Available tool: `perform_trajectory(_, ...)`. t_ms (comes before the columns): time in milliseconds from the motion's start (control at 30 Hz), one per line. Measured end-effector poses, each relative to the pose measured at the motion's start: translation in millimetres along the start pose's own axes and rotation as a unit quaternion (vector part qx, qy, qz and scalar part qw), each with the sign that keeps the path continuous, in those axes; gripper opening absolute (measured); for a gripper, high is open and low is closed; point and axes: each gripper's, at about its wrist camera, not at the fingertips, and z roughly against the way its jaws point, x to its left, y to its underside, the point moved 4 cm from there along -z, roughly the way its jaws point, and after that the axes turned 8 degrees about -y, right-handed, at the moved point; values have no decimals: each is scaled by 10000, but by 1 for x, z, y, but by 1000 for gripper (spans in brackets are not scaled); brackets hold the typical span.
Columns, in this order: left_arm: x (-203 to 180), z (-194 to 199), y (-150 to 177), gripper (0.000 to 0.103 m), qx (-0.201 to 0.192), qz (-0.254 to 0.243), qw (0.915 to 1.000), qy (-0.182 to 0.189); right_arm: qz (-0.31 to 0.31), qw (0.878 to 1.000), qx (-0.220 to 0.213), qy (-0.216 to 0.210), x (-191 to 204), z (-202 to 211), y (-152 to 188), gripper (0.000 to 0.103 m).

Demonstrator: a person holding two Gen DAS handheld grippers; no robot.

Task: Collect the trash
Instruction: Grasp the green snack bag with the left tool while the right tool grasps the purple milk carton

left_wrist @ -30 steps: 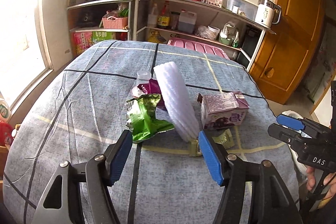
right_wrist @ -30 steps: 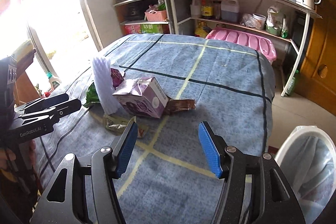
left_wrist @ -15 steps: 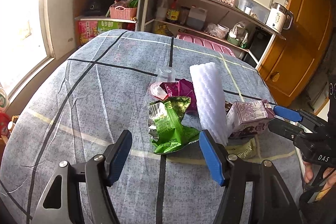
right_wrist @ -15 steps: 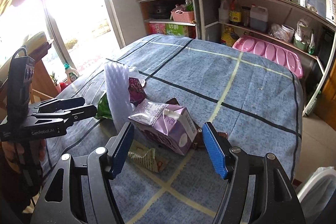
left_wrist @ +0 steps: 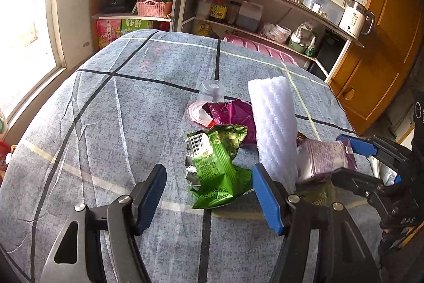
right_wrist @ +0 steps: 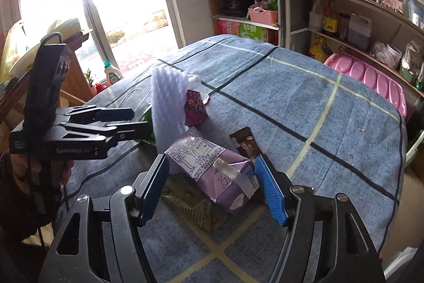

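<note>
A: Trash lies in a heap near the middle of the table (left_wrist: 111, 108) with the grey checked cloth. Your left gripper (left_wrist: 209, 192) stands spread wide, holding nothing, its blue pads either side of the green snack wrapper (left_wrist: 217, 166).

B: And your right gripper (right_wrist: 212, 184)?

A: Its jaws are parted around the purple carton (right_wrist: 212, 166). The left pad touches the carton's side, or nearly; the right pad sits just beside its folded top. You can't tell from here whether they press it.

B: What else is in the heap?

A: A white foam sleeve (left_wrist: 273, 129) stands upright beside the carton. Behind it lie a magenta wrapper (left_wrist: 233, 116) and a clear plastic cup (left_wrist: 209, 94), upside down. A brown packet (right_wrist: 245, 143) lies beyond the carton, and a crumpled olive wrapper (right_wrist: 190, 206) lies under its near end.
</note>
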Motion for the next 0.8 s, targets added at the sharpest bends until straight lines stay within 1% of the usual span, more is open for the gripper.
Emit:
perform_trajectory(67, 2, -2, 0, 66, 28, 34, 10000, 2, 98, 9999, 101, -48, 6, -2, 4, 68)
perform_trajectory(167, 3, -4, 0, 66, 38, 7, 10000, -9, 279, 9992, 211, 213, 8, -7, 5, 68)
perform_trajectory(233, 3, -6, -1, 66, 57, 13, 10000, -9, 340, 9985, 323, 292, 7, -11, 6, 68)
perform_trajectory(300, 3, -6, -2, 66, 21, -2, 10000, -19, 626, 9962, 449, 400, 14, -16, 8, 68)
perform_trajectory(367, 3, -7, -3, 66, 29, -45, 10000, -50, 965, 9919, 476, 681, 20, -20, 7, 68)
perform_trajectory(400, 2, -9, -4, 66, 48, -20, 10000, -24, 1104, 9900, 461, 746, 23, -22, 7, 68)
perform_trajectory(433, 3, -10, -6, 66, 66, 1, 10000, 22, 1169, 9894, 457, 724, 25, -23, 6, 68)
perform_trajectory(567, 2, -16, -6, 66, 126, -28, 9999, -27, 915, 9931, 542, 498, 20, -30, 8, 68)
perform_trajectory(667, 3, -15, -8, 66, 38, 5, 10000, -26, 491, 9973, 434, 323, 7, -29, 7, 68)
perform_trajectory(733, 2, -17, -9, 66, 54, -31, 10000, -34, 176, 9990, 360, 188, 3, -28, 7, 68)
perform_trajectory(800, 2, -19, -9, 66, 70, -27, 10000, -59, 125, 9995, 280, 127, 4, -27, 7, 68)
